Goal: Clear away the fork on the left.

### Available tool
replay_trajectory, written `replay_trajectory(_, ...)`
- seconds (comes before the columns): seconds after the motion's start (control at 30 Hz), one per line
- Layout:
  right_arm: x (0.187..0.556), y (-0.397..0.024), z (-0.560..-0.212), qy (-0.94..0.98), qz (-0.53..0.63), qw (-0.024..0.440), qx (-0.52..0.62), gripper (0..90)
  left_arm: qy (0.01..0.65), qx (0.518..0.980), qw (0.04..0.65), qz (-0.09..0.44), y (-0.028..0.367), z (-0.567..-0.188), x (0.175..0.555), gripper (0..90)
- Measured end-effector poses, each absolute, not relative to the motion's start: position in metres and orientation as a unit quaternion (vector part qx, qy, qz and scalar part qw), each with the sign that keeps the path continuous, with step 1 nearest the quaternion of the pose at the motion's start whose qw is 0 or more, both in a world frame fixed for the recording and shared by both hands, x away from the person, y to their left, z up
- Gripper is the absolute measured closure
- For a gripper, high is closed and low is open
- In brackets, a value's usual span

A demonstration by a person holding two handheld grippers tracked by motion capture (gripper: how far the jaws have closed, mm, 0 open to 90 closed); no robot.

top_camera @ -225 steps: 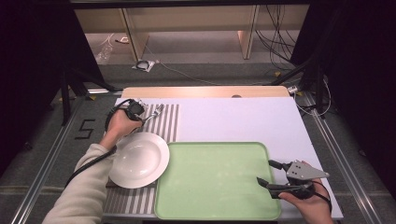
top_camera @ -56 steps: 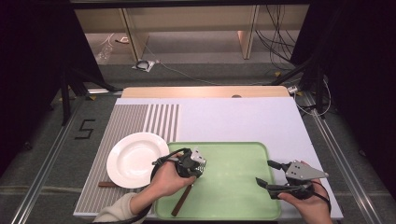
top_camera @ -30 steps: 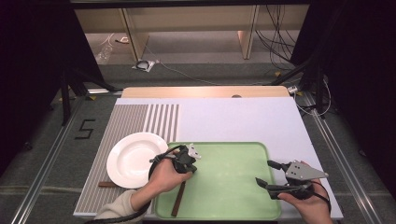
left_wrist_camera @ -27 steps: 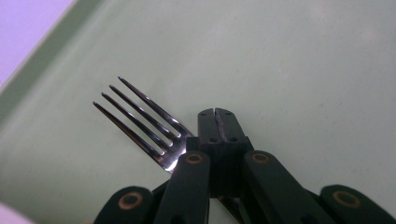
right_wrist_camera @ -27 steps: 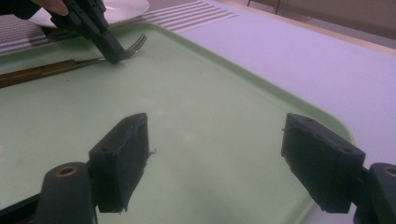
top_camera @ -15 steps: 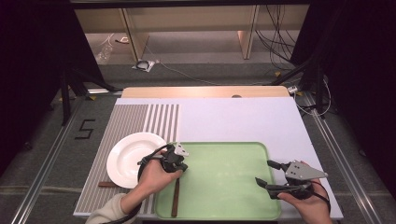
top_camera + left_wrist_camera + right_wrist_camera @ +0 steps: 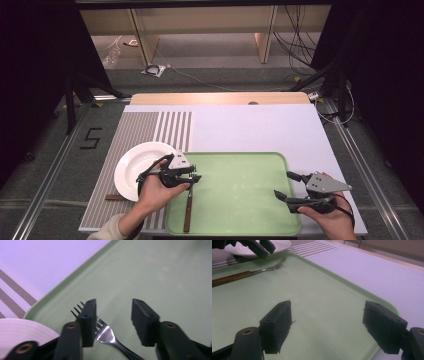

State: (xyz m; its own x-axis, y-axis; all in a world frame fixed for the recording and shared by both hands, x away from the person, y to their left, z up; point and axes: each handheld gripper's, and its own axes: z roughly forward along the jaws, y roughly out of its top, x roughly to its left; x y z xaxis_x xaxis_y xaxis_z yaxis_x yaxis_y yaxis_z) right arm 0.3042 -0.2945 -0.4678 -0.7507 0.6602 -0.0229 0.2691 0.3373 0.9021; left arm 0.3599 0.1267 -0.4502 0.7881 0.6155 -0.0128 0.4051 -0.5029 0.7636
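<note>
My right gripper (image 7: 290,186) sits nearest me, at the near right corner of the green tray (image 7: 250,165), its jaws spread wide with nothing between them, hovering low over bare tray. A little farther and to the left, my left gripper (image 7: 194,176) hangs over the tray's left edge with its jaws apart, gripping nothing. In the left gripper view the fork (image 7: 106,333) lies on the tray just below and between those jaws, its tines poking out past one of them. The fork rests free on the tray's left side, brown wooden handle toward me, tines pointing away. Beyond my left hand (image 7: 155,192) a white plate (image 7: 135,165) sits on the striped placemat (image 7: 145,130), just beside the tray (something dark and thin peeks out at the plate's near edge, too small to name). Farther off is bare white table (image 7: 250,125). I judge the fork has been set down; next I should lift clear without nudging it.
</note>
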Motion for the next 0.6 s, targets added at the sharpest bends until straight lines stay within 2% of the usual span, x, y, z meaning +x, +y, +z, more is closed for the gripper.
replay_trajectory(0.2, 0.304, -0.295, -0.468, 0.793, 0.496, 0.197, 0.293, 24.3, 0.315, 0.830, 0.436, 0.148, 0.141, -0.443, 0.347, 24.9)
replay_trajectory(0.3, 0.304, -0.295, -0.468, 0.793, 0.497, 0.197, 0.293, 24.3, 0.316, 0.822, 0.451, 0.145, 0.149, -0.443, 0.339, 16.2)
replay_trajectory(0.6, 0.304, -0.296, -0.467, 0.795, 0.493, 0.199, 0.294, 24.3, 0.324, 0.804, 0.475, 0.150, 0.173, -0.449, 0.326, 5.9)
